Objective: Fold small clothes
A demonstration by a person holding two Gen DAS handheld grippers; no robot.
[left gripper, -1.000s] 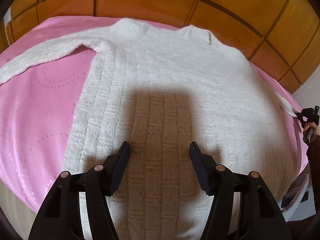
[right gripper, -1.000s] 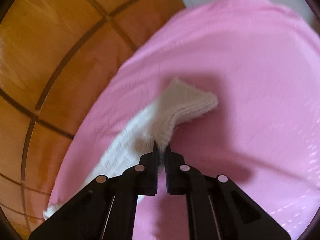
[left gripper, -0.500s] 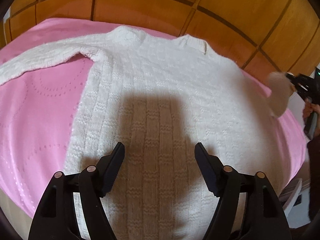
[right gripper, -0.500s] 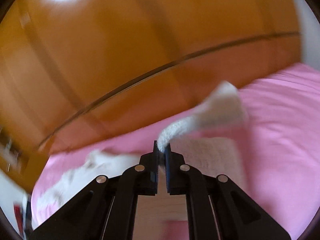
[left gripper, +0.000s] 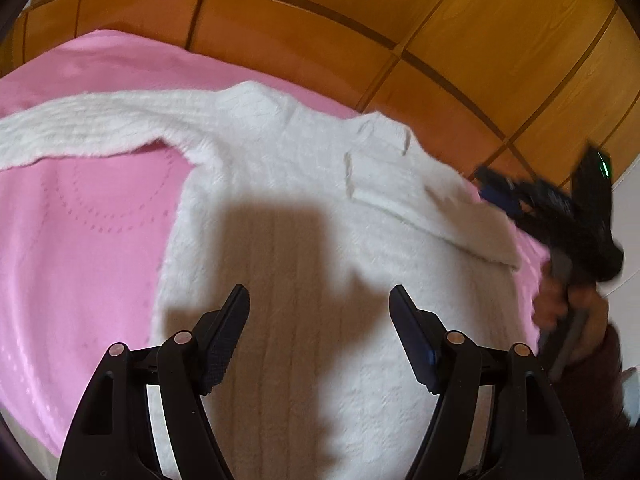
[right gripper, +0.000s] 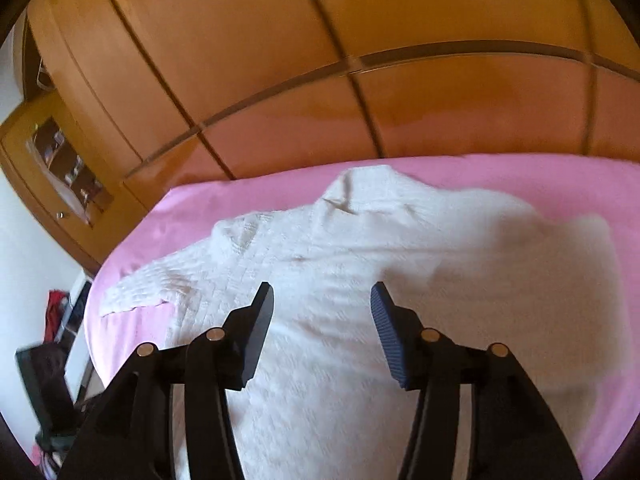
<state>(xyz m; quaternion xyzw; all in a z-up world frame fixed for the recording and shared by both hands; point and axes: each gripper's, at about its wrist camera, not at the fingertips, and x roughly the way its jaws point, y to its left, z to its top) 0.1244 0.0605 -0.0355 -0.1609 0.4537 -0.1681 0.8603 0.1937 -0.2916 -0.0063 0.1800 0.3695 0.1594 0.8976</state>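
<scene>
A white knitted sweater (left gripper: 288,208) lies flat on a pink bedspread (left gripper: 80,240). Its right sleeve (left gripper: 432,208) lies folded across the body. Its left sleeve (left gripper: 80,128) stretches out to the left. My left gripper (left gripper: 320,328) is open and empty, above the sweater's lower body. My right gripper (right gripper: 322,320) is open and empty above the sweater (right gripper: 360,280); it also shows in the left wrist view (left gripper: 492,188), blurred, at the sweater's right edge.
A wooden panelled wardrobe (left gripper: 360,20) stands behind the bed and fills the top of the right wrist view (right gripper: 320,60). Dark and red items (right gripper: 52,344) lie on the floor at the left of the bed. White wall (right gripper: 24,248) shows at far left.
My right gripper lifted the right sleeve cuff, carried it over the sweater body, then opened and let it go. The sleeve now lies folded. My left gripper stayed open and drew back slightly.
</scene>
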